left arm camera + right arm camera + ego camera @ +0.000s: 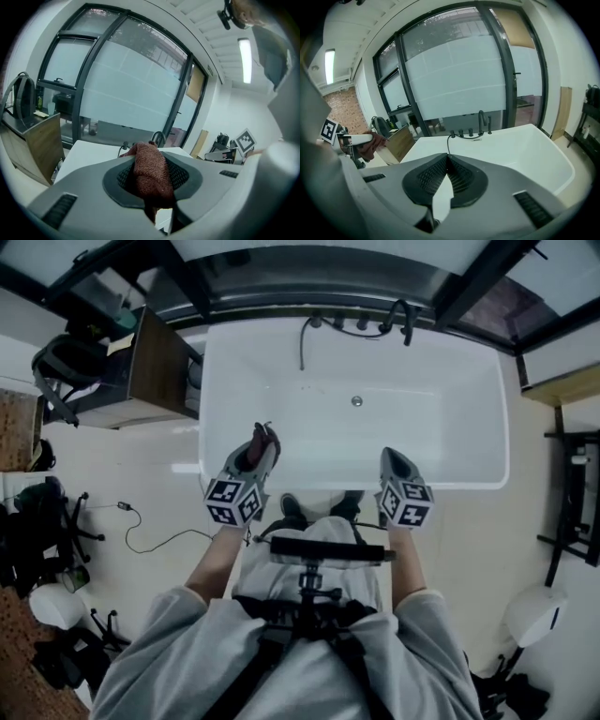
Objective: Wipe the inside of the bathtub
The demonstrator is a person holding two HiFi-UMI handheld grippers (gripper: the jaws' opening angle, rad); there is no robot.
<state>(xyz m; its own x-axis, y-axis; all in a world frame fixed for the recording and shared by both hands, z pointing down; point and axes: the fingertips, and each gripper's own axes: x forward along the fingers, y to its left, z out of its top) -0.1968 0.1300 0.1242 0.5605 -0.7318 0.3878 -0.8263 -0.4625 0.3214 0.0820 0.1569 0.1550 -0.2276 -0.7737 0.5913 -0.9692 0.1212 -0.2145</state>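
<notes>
Two grippers are held over the near edge of one white bathtub (217, 381). One reddish-brown cloth (151, 172) is pinched between the jaws of the left gripper (265, 435). The jaws of the right gripper (392, 456) are pressed together at the tips, with nothing held. Farther off, one drain (356, 401) is seen in the tub floor and one dark faucet (401, 319) at the far rim.

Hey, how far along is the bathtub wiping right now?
Done: the cloth is picked up and clamped in the left gripper. In hand: both grippers are at the near rim of the bathtub; the right gripper is shut and empty. Left: seemingly the whole wipe. The cloth appears to be above the tub, not yet on the inside around the drain.
</notes>
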